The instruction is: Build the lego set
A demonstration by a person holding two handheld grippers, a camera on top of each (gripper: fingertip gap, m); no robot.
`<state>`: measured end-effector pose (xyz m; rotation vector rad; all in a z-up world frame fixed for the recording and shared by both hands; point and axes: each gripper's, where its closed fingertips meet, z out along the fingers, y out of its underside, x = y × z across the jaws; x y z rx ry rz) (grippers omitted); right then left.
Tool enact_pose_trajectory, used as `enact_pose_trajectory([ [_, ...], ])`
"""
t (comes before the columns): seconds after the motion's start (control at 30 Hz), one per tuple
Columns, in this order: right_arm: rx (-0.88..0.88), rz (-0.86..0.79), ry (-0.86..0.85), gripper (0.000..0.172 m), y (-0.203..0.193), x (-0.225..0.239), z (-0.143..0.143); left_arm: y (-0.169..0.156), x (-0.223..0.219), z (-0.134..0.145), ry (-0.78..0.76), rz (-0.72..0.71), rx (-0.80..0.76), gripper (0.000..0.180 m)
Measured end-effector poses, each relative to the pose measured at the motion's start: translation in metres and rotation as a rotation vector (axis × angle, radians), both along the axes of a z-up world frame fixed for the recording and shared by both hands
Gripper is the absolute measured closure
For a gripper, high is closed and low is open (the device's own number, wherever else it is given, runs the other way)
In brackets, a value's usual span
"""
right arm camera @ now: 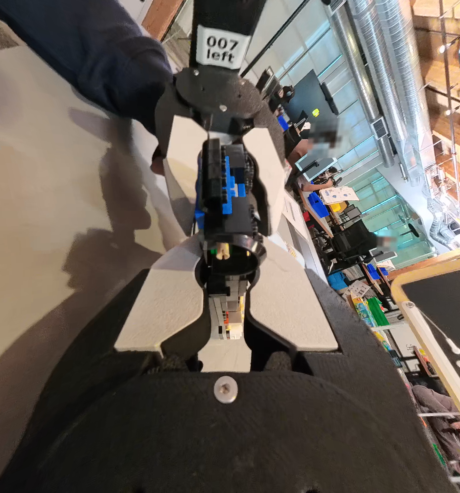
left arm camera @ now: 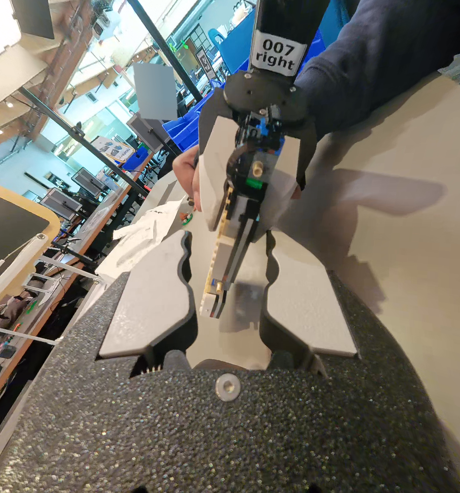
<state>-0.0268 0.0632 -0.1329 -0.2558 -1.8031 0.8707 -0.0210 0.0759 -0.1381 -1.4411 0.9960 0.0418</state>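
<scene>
A long brick model, grey, tan and white at one end (left arm camera: 231, 253) and black and blue at the other (right arm camera: 223, 192), hangs over the pale table (left arm camera: 397, 280). A black ring with a tan pin (right arm camera: 221, 252) sits at its middle. My right gripper (right arm camera: 230, 241) is shut on the model near the ring; it also shows in the left wrist view (left arm camera: 237, 229), with pads on both sides of the model. My left gripper (left arm camera: 227, 236) is open. Its pads (left arm camera: 149, 293) stand wide on either side of the model with bare table showing between. It shows opposite in the right wrist view (right arm camera: 227, 229).
A crumpled white sheet (left arm camera: 143, 234) and a small green and brown brick piece (left arm camera: 186, 216) lie on the table beyond the grippers. A person's hand (left arm camera: 189, 173) and dark blue sleeve (left arm camera: 370, 66) hold the right gripper. Blue bins (left arm camera: 181, 128) and other desks stand behind. The grippers are tip to tip, or close to it.
</scene>
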Motion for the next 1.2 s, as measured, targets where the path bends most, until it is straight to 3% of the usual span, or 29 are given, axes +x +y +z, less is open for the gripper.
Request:
enact_pose_trajectory([
  [0.23, -0.119, 0.055, 0.029, 0.147, -0.008, 0.004, 0.014, 0.004, 0.005, -0.006, 0.033, 0.016, 0.041, 0.130],
  [0.43, -0.142, 0.078, 0.012, 0.146, -0.013, 0.005, 0.011, 0.007, 0.006, -0.010, 0.103, 0.052, 0.087, 0.155],
  [0.53, -0.142, 0.049, 0.022, 0.142, -0.009, 0.003, 0.014, 0.008, 0.003, -0.008, 0.103, 0.077, 0.080, 0.156],
  [0.7, -0.100, -0.023, 0.037, 0.133, 0.007, -0.001, 0.017, 0.016, -0.009, -0.005, 0.239, 0.207, 0.136, 0.155],
  [0.83, 0.014, -0.103, 0.070, 0.127, 0.025, -0.001, 0.017, 0.021, -0.021, 0.001, 0.366, 0.327, 0.213, 0.156],
  [1.2, 0.468, -0.306, 0.229, 0.126, 0.053, 0.022, 0.023, 0.025, -0.042, 0.005, 0.579, 0.468, 0.239, 0.156],
])
